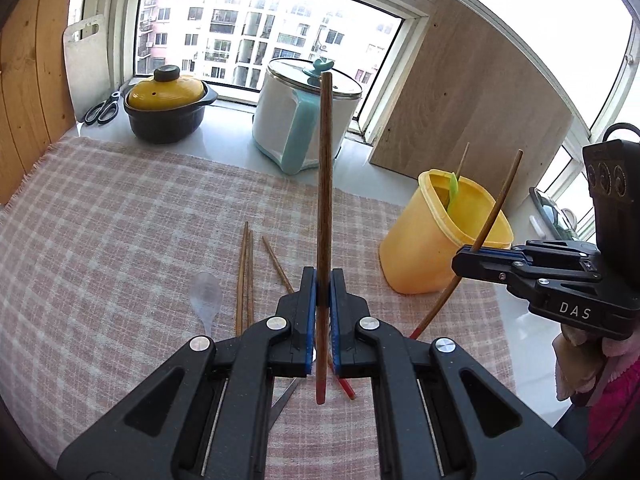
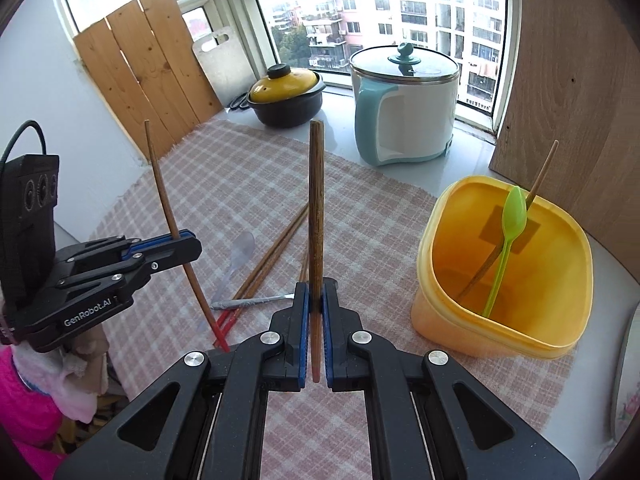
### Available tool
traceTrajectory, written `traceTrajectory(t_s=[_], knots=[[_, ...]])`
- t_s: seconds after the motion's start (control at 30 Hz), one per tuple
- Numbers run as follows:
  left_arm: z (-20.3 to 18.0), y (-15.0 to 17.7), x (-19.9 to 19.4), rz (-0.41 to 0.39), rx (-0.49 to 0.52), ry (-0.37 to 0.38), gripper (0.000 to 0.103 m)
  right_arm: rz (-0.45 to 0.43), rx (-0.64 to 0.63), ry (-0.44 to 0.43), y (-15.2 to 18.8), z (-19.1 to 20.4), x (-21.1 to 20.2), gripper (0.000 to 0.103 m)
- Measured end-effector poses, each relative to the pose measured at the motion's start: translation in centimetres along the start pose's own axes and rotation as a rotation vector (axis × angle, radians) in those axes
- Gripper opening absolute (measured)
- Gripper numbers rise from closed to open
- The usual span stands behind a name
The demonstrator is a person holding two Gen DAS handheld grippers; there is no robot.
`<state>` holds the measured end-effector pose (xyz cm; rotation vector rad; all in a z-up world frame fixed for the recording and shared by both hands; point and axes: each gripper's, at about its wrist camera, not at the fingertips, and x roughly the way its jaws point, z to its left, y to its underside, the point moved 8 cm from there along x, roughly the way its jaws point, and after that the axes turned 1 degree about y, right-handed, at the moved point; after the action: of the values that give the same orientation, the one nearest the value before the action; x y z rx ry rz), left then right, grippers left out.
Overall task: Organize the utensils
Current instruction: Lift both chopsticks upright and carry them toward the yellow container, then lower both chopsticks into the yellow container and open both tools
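Note:
My left gripper point(image 1: 323, 278) is shut on a brown chopstick point(image 1: 324, 160) that stands upright above the checked cloth point(image 1: 120, 220). At the right of that view my right gripper point(image 1: 462, 258) is shut on a second chopstick point(image 1: 500, 200), close to the yellow container point(image 1: 432, 248). The right wrist view shows its gripper point(image 2: 316, 294) clamping that chopstick point(image 2: 316, 200), with the left gripper point(image 2: 192, 242) and its chopstick point(image 2: 160, 184) on the left. The container point(image 2: 500, 320) holds a green spoon point(image 2: 508, 232) and one chopstick. Loose chopsticks point(image 2: 276, 252), a clear spoon point(image 2: 242, 250) and a metal spoon point(image 2: 252, 302) lie on the cloth.
A black pot with a yellow lid point(image 1: 168, 108) and a white and teal pot point(image 1: 304, 120) stand by the window behind the cloth. Scissors point(image 1: 102, 110) lie at the back left. Wooden boards point(image 1: 472, 100) lean behind the container. A person's pink sleeve shows at the frame edges.

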<state>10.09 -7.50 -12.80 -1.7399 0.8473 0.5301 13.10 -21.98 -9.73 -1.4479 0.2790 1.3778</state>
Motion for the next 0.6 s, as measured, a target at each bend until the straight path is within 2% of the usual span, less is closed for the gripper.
traceTrajectory(t_s=[0.6], knots=[[-8.7,-5.0,-1.1,-0.096,0.087,0.090,0.004,-0.158,0.033,0.015,-1.2,-4.1,-9.5,0.005]])
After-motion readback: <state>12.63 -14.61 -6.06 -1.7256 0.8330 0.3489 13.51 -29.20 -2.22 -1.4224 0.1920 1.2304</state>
